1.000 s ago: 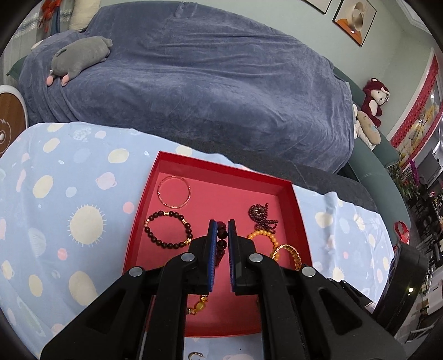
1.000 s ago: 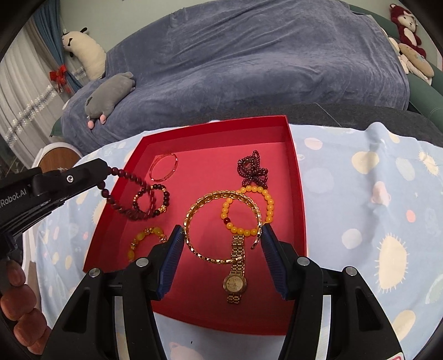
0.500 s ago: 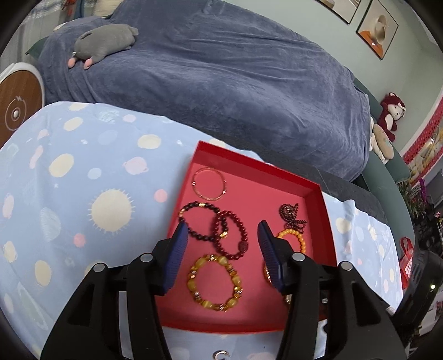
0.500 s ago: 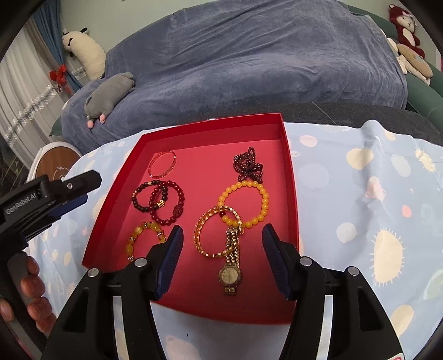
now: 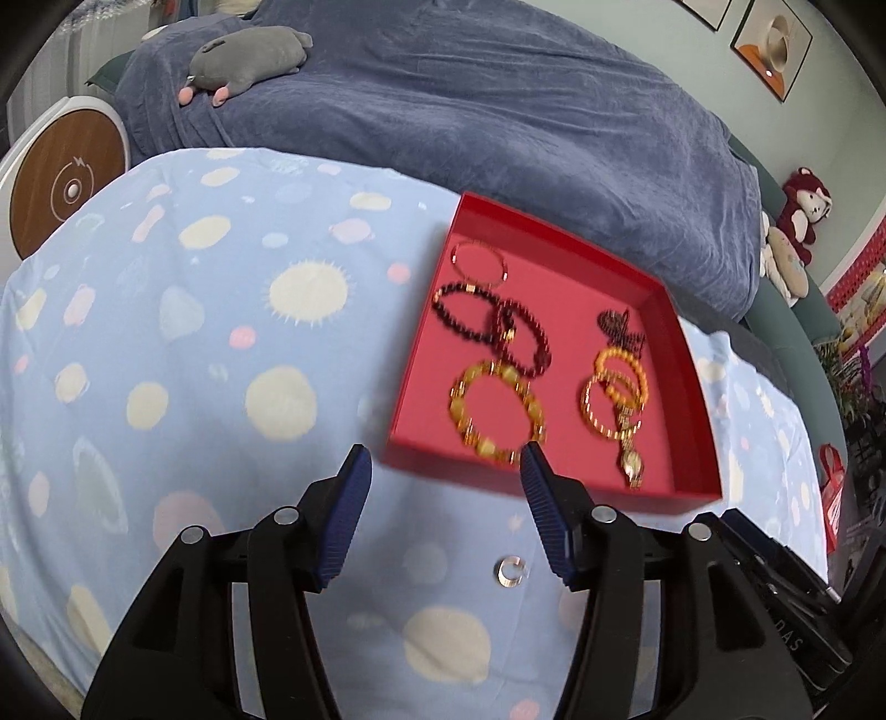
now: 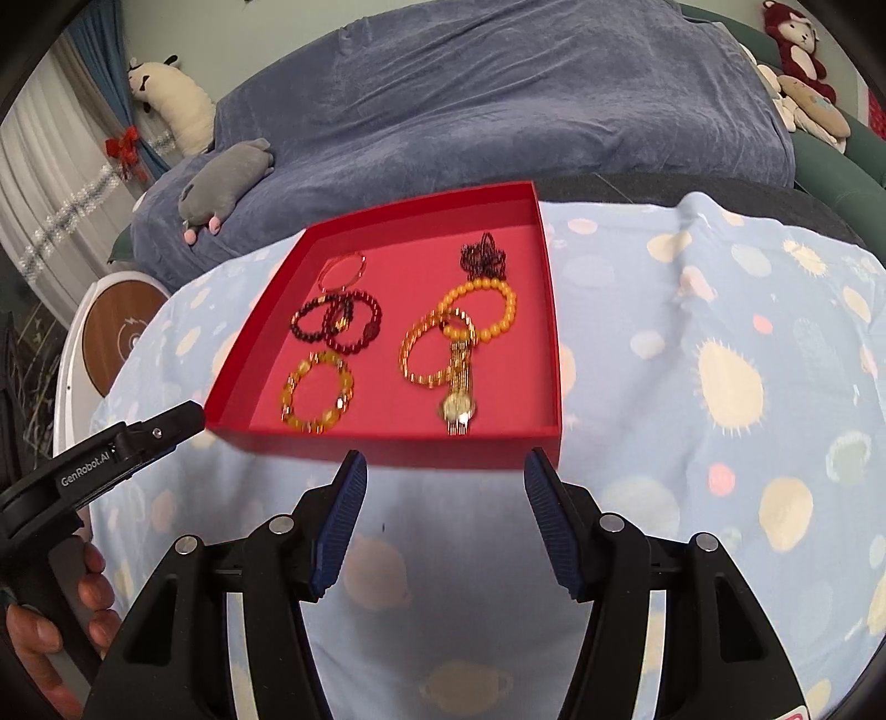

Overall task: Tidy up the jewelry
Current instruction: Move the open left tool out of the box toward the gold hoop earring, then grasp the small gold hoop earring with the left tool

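A red tray (image 5: 421, 451) (image 6: 382, 446) holds several pieces of jewelry: a thin gold bangle (image 5: 478, 264), a dark beaded bracelet (image 5: 462, 313), a dark red beaded bracelet (image 5: 523, 343) (image 6: 354, 324), a yellow stone bracelet (image 5: 496, 410) (image 6: 317, 396), an orange beaded bracelet (image 6: 482, 310), a gold chain bracelet (image 6: 426, 351), a gold watch (image 5: 631, 451) (image 6: 458, 401) and a dark bead bundle (image 6: 483, 257). My left gripper (image 5: 443, 462) is open and empty, in front of the tray. My right gripper (image 6: 444, 462) is open and empty, in front of the tray. A small silver ring (image 5: 509, 570) lies on the cloth near the left gripper.
The tray sits on a light blue patterned cloth (image 5: 194, 360). A sofa under a blue-grey cover (image 5: 470, 111) stands behind, with a grey plush toy (image 5: 243, 52). A round wooden stool (image 5: 61, 177) is at left. A black device (image 5: 786, 598) lies at right.
My left gripper opened and let the dark red bracelet down into the tray, then drew back to the front of the tray. My right gripper also drew back from over the tray.
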`<state>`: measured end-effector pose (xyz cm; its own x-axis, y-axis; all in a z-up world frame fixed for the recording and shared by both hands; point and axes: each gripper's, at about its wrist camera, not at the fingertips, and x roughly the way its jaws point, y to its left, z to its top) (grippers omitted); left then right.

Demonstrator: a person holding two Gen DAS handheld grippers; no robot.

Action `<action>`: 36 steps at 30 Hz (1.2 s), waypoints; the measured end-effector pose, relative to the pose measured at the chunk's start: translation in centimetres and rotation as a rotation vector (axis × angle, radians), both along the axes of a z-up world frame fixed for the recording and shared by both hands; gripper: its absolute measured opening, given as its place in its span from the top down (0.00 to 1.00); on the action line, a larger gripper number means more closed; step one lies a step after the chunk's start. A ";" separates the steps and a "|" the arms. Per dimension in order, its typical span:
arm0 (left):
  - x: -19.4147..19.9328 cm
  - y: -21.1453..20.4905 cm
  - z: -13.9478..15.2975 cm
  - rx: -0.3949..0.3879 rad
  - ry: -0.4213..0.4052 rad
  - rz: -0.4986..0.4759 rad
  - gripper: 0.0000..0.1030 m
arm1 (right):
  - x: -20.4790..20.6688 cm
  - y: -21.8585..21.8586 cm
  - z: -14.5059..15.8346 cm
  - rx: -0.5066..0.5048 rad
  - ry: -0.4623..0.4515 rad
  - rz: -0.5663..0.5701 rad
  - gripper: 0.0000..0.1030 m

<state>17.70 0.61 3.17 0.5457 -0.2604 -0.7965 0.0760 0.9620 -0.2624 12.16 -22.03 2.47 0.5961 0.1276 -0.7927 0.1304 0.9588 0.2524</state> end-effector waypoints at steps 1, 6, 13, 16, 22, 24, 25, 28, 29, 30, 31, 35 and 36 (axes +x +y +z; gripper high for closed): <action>-0.5 -0.1 -0.2 0.008 0.006 -0.008 0.48 | -0.6 0.2 -0.2 -0.003 0.005 0.001 0.44; -2.6 -1.3 -1.4 0.048 0.020 -0.055 0.48 | -2.7 0.4 -1.2 0.003 0.033 -0.011 0.44; -3.7 -4.0 -3.4 0.095 0.040 -0.132 0.49 | -4.1 0.0 -2.1 -0.009 0.060 -0.021 0.44; -3.6 -4.9 -4.1 0.108 0.045 -0.152 0.51 | -4.3 -0.3 -2.3 -0.007 0.063 -0.027 0.44; -3.2 -6.0 -5.3 0.134 0.060 -0.170 0.65 | -4.1 -0.5 -2.5 -0.004 0.067 -0.032 0.44; -3.3 -6.3 -5.4 0.152 0.042 -0.169 0.70 | -4.0 -0.5 -2.7 -0.004 0.070 -0.028 0.44; -3.3 -6.3 -5.4 0.155 0.039 -0.171 0.70 | -4.0 -0.4 -2.7 -0.004 0.072 -0.027 0.44; -3.2 -6.3 -5.5 0.158 0.033 -0.174 0.86 | -4.0 -0.1 -3.0 -0.006 0.077 -0.019 0.44; -3.2 -6.2 -5.5 0.155 0.033 -0.174 0.86 | -4.0 0.0 -3.1 -0.008 0.077 -0.017 0.44; -3.2 -6.2 -5.5 0.156 0.032 -0.174 0.86 | -3.9 0.1 -3.2 -0.010 0.078 -0.015 0.44; -3.2 -6.2 -5.5 0.159 0.031 -0.174 0.86 | -3.9 0.2 -3.2 -0.010 0.079 -0.012 0.44; -3.2 -6.0 -5.4 0.153 0.031 -0.168 0.86 | -3.9 0.4 -3.2 -0.013 0.080 -0.006 0.44; -3.3 -5.9 -5.3 0.147 0.033 -0.165 0.86 | -3.9 0.4 -3.2 -0.014 0.079 -0.006 0.45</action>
